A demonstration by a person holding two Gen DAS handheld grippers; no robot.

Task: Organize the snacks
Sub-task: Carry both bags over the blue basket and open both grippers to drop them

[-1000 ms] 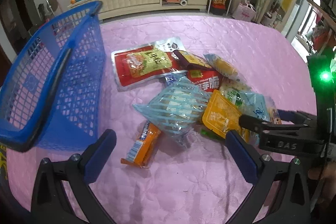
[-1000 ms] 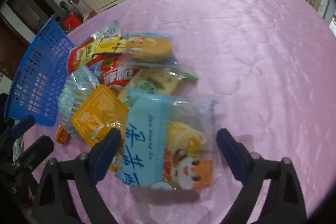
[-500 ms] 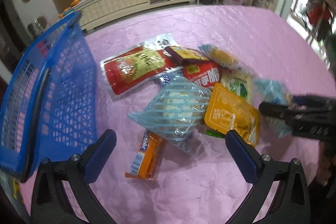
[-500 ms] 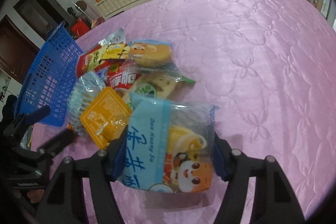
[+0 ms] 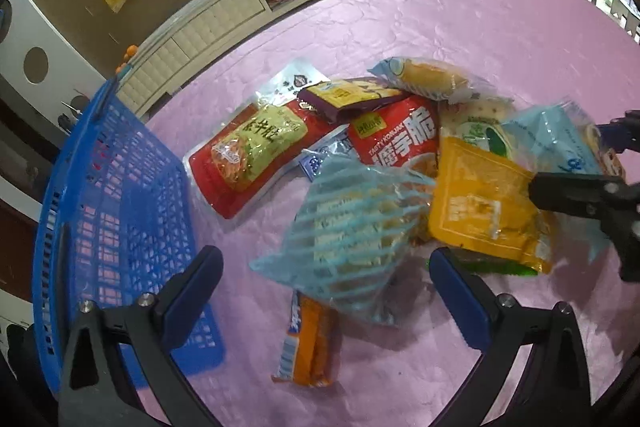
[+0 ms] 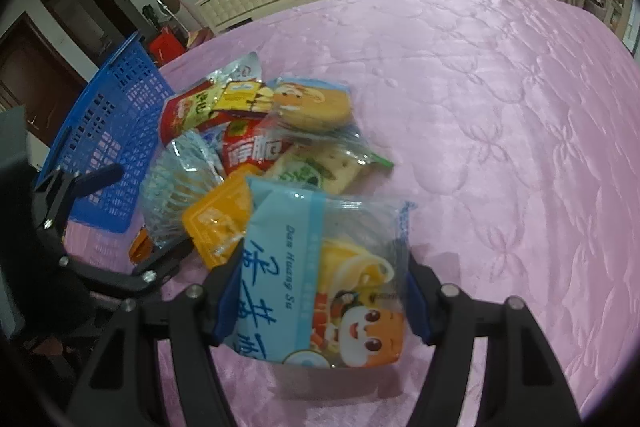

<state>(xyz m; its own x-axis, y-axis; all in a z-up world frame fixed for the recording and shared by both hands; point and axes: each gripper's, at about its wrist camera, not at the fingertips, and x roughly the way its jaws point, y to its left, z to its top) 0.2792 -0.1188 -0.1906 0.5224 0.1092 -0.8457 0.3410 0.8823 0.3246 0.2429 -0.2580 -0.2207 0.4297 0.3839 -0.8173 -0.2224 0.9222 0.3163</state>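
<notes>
Left wrist view, left to right: blue basket (image 5: pixel 108 211) fills the left edge, tipped so its mesh wall faces the pile. Left gripper (image 5: pixel 326 267) hangs wide open over the pink tablecloth (image 5: pixel 460 27), holding nothing; the striped blue bag (image 5: pixel 352 227) and the orange bar (image 5: pixel 310 339) sit between its fingers, untouched. Snack pile is centre frame; red pouch (image 5: pixel 248 159) lies nearest the basket.

Right wrist view: basket (image 6: pixel 108 139) at left centre, pile in the middle, light-blue cartoon bag (image 6: pixel 324 283) at lower centre, on the near right end of the pile. Right gripper (image 6: pixel 320 297) has closed in on this bag; both pads press its left and right edges, bag looks slightly bowed.

Key relation: the bag's long axis runs along the fingers, pointing away from the camera, so the pinch is across its short width. The basket lies to the upper left, on the far side of the pile and well apart. The carry likely has to pass over the pile and past the left gripper.

Versus a second ago: the right fingers stood wide apart beside the bag, now they clamp it. The left gripper has tilted; the basket has slid to the frame's left edge.
</notes>
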